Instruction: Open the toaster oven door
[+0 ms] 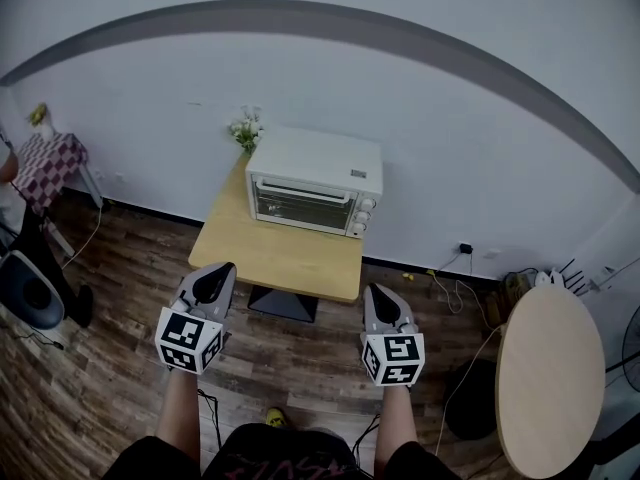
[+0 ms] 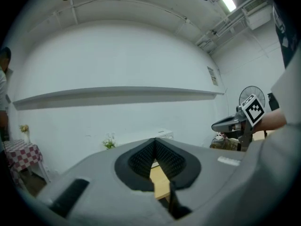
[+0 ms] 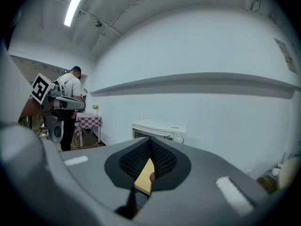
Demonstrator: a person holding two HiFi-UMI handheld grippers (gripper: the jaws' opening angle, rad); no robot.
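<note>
wall (image 1: 450, 118) – white | floor (image 1: 100, 388) – dark wood | square table (image 1: 280, 256) | round table (image 1: 550, 378)

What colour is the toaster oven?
The toaster oven is white, clearest in the head view.

The toaster oven (image 1: 314, 182) stands on the table's (image 1: 270, 258) back half against the wall (image 1: 450, 148), flowers (image 1: 246, 128) behind its left corner, a round table (image 1: 550, 378) far right

Head view high, steep; all share distant oven (image 1: 313, 181).
</note>
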